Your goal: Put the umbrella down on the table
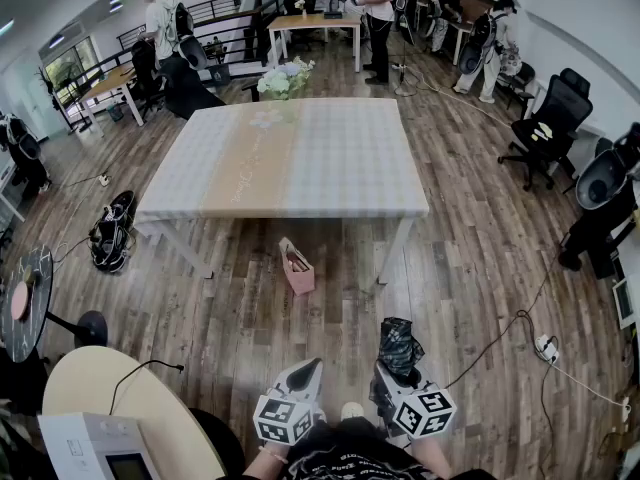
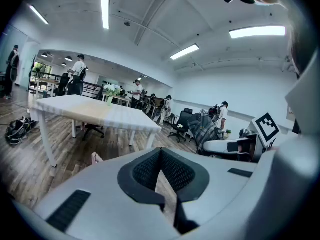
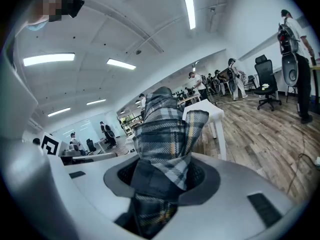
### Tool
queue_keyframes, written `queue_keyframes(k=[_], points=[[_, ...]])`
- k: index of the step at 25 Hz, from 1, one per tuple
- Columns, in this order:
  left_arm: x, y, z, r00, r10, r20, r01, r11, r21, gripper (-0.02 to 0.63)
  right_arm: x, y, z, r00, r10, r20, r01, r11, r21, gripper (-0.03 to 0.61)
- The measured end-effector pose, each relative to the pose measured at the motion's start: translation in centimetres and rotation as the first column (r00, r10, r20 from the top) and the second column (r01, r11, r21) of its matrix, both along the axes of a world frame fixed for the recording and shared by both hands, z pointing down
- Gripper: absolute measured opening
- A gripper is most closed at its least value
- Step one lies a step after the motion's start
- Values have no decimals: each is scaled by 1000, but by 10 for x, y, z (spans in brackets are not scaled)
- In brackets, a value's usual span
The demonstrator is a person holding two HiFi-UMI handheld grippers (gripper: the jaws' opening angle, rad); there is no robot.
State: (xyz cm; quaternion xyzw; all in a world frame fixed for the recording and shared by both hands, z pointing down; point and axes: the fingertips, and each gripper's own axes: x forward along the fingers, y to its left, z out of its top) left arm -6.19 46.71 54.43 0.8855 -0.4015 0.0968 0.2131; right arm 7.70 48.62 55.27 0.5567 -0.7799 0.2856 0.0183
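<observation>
Wood-plank floor (image 1: 480, 268) fills this open office, and I am standing on it a little way back from the work table. Closest to me, low in the head view, both grippers point forward and slightly down. The left gripper (image 1: 303, 372) has its jaws brought together, pad tips meeting with nothing caught between them. The right gripper (image 1: 390, 370) is clamped on the folded plaid umbrella (image 3: 165, 134), whose bundled fabric sticks out past the pads, above the floor and well short of the table. Further on, a small pink bag (image 1: 297, 266) sits on the floor at the table's near edge. Beyond it stands the table (image 1: 330, 158) with a pale checked cloth, and a bunch of flowers (image 1: 286, 78) at its far edge. People stand at desks along the back.
</observation>
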Motion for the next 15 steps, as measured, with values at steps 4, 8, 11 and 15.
queue_keyframes(k=[4,8,11,15], points=[[-19,8,-3,1000,-15,-11,15,1000,0,20,-21,11,-6,1000,-5,-28,6,1000,19,187],[-34,14,-6,1000,-9,-14,9,1000,15,20,-37,19,-6,999,6,-38,-5,1000,22,187],[-46,15,-7,1000,-4,-16,5,1000,21,20,-47,20,-7,1000,19,-9,-19,1000,19,187],[-67,13,-10,999,-16,-31,17,999,34,20,-64,21,-13,1000,9,20,-9,999,33,193]])
